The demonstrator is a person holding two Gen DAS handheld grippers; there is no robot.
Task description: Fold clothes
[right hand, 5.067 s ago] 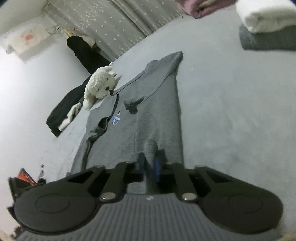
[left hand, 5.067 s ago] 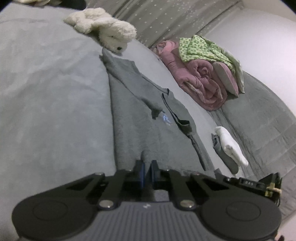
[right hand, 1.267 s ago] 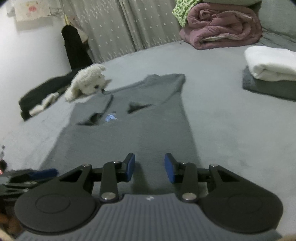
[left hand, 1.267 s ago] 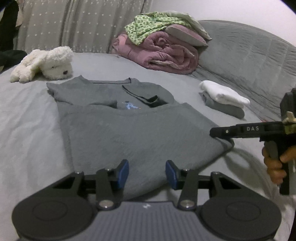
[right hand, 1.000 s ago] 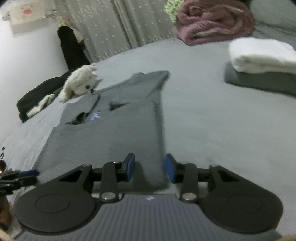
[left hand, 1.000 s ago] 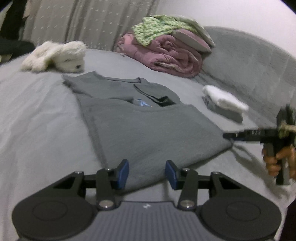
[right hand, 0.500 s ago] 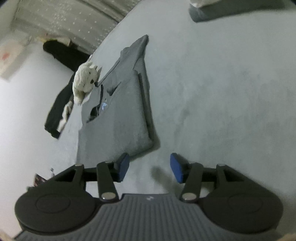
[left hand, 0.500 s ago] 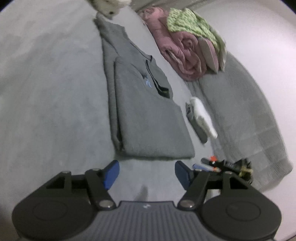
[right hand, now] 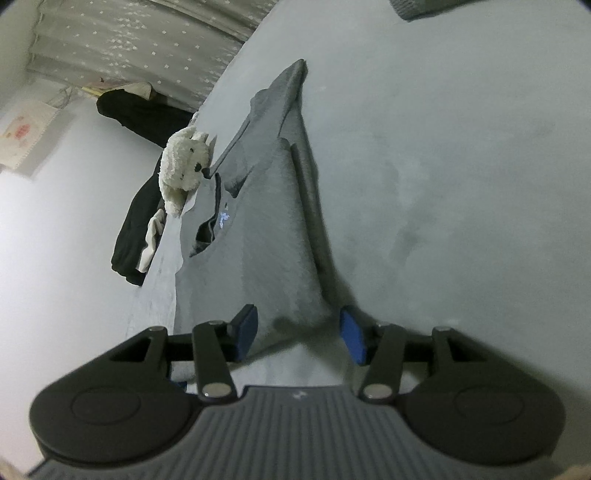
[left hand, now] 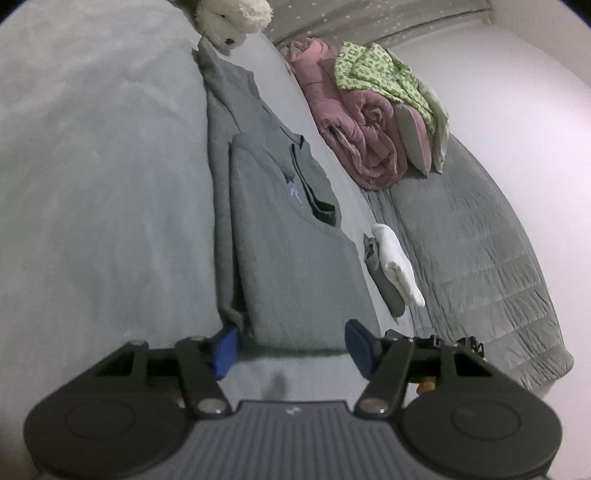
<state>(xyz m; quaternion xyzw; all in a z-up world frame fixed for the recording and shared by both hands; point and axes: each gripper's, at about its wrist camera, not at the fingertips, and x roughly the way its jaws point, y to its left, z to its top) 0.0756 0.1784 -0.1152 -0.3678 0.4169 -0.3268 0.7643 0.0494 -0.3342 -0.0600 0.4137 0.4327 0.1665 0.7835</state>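
Note:
A grey T-shirt [left hand: 295, 266] lies on the grey bed [left hand: 92, 184], its lower part folded up over the chest. The dark collar and a small blue print show past the fold. My left gripper [left hand: 291, 347] is at the shirt's near folded edge. Its jaws are closing, with the edge just ahead of the blue pads [left hand: 225, 347] and nothing pressed. My right gripper [right hand: 299, 332] stands open at the other near corner of the shirt [right hand: 273, 258]. That corner reaches in between its fingers but is not gripped.
A white plush toy [left hand: 232, 18] lies beyond the shirt's collar. A rolled pink duvet [left hand: 362, 122] with a green patterned cloth sits further right, and a small folded stack, white on grey [left hand: 391, 266]. Dark clothes [right hand: 136, 229] lie by the wall.
Both grippers, shut on the shirt's hem five seconds ago, have let go. Over the last second they rolled, dipped and drew back to the near folded edge, with their jaws wider.

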